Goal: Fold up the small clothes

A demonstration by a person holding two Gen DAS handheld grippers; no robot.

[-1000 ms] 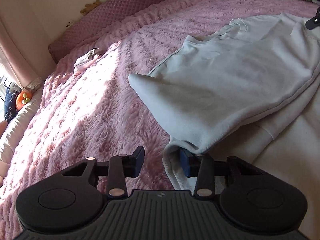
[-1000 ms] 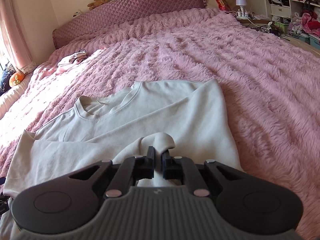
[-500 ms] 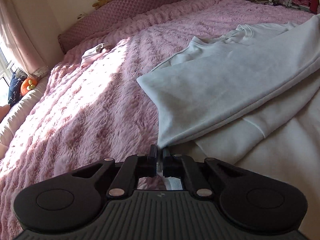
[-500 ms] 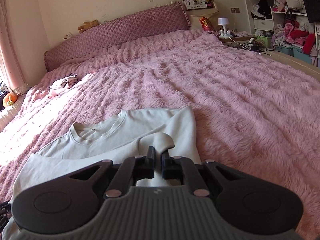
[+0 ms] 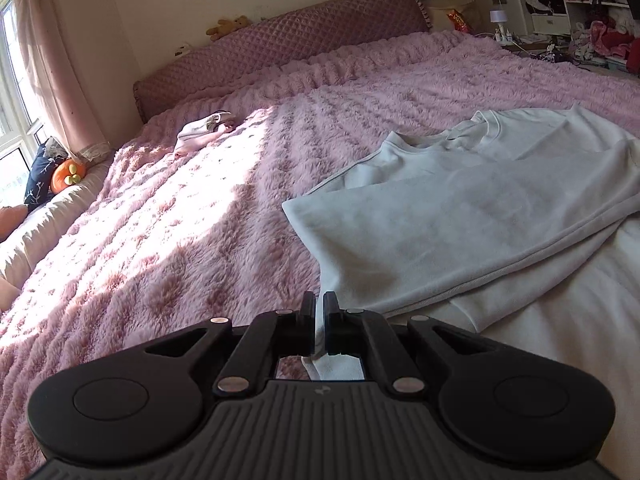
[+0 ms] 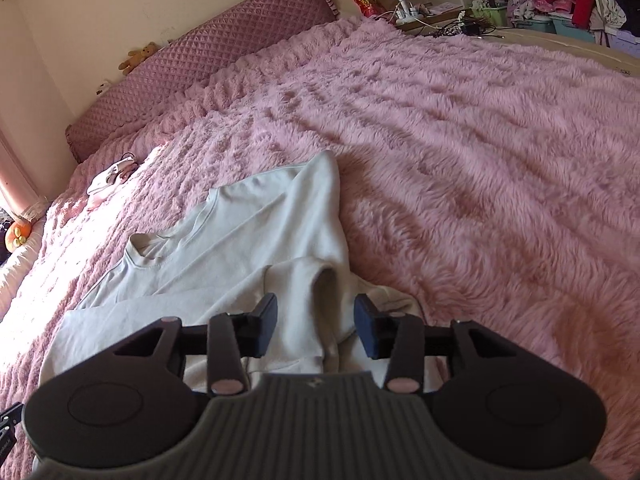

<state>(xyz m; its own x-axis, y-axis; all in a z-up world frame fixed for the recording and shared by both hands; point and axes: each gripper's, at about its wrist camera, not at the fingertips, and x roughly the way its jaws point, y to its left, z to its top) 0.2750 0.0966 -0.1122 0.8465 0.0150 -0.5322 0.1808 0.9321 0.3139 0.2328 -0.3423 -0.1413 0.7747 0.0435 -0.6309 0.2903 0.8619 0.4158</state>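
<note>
Pinching shirt (image 5: 460,232) (left tongs (image 5: 319,312) only)

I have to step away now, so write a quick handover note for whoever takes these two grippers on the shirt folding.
Left gripper: shut on the pale shirt, pinching its near edge.
Right gripper: jaws opening, a fold of sleeve between them, no longer pinched.
Shirt lies on the pink blanket, one side already folded over the body.
Left: finish the remaining folds and flatten it.
</note>
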